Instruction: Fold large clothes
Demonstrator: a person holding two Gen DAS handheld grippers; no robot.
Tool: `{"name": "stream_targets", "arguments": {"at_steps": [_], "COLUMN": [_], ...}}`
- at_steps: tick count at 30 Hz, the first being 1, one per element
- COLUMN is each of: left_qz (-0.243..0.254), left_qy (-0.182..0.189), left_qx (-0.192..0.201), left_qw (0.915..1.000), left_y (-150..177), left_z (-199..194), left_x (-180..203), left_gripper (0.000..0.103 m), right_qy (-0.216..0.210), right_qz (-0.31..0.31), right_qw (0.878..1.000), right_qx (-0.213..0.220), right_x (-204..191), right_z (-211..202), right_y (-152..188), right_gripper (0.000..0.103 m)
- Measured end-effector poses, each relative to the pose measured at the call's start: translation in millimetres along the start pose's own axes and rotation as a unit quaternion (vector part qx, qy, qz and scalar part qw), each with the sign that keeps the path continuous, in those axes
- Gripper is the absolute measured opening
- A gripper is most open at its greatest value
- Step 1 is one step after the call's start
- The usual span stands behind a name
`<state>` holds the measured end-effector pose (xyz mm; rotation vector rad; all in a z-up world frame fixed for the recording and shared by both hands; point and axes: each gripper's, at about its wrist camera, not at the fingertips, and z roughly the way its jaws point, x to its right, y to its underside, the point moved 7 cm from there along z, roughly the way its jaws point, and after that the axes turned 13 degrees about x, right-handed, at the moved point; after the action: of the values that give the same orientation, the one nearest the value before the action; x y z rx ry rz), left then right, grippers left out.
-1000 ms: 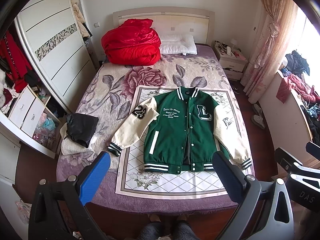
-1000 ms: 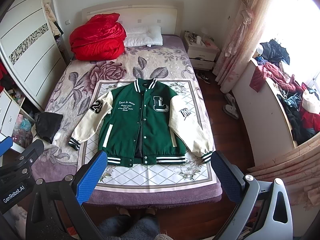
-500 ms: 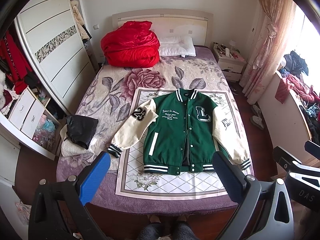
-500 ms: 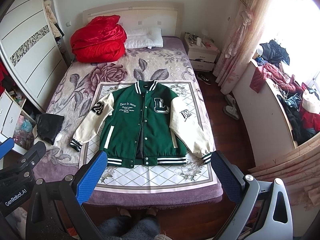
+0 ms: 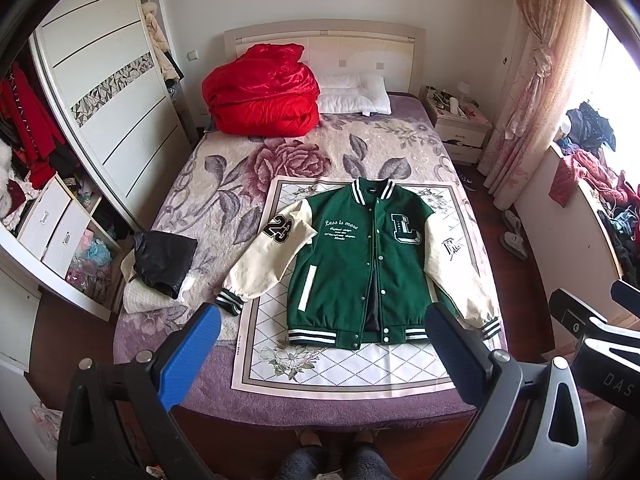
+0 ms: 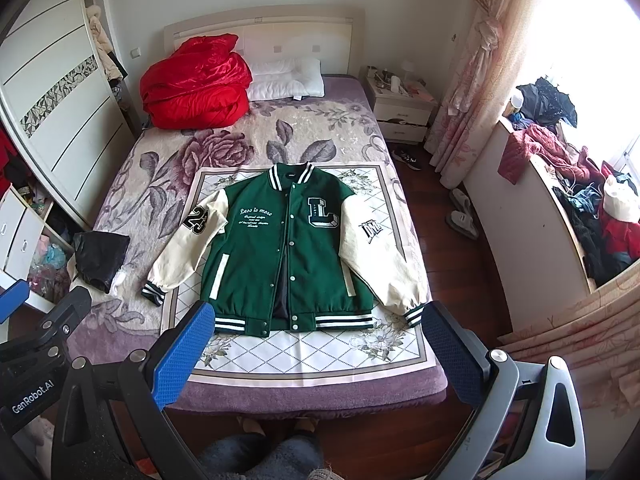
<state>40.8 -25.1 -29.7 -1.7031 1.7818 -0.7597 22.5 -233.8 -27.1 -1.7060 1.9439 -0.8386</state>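
Both grippers (image 5: 320, 344) (image 6: 316, 342) spread wide, empty above the unfolded jacket (image 5: 368, 264); risk of bunching the slack sleeve (image 5: 266, 262) if grabbed unevenly

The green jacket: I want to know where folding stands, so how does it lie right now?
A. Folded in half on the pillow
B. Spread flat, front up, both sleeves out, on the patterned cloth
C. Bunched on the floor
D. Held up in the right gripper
B: the green jacket lies flat, front up, on the patterned cloth, cream sleeves spread, while the left gripper and right gripper are open and hold nothing.
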Motion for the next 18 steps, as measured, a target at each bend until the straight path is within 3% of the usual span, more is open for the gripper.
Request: {"name": "stream_targets", "arguments": {"at_steps": [2,18], "left_qz": [-0.001,-0.003], "left_qy": [0.000,0.002], "left_qx": [0.001,0.002], "left_qw": [1.0000,1.0000], "left_y": [0.4,-1.2], "left_z": [-0.8,-5.6], "left_x": [-1.0,-3.8], "left_gripper": [0.103,0.103], "right_qy": [0.000,-0.001], "right_qz": [-0.001,0.002], "right_qw": [1.000,1.000], "right_qx": [0.000,0.002], "right_x": [-6.2,-2.8], "right_z": [-8.4,-8.2], "right_y": [-12.1,-8.1], "right_gripper": [0.103,0.103]}}
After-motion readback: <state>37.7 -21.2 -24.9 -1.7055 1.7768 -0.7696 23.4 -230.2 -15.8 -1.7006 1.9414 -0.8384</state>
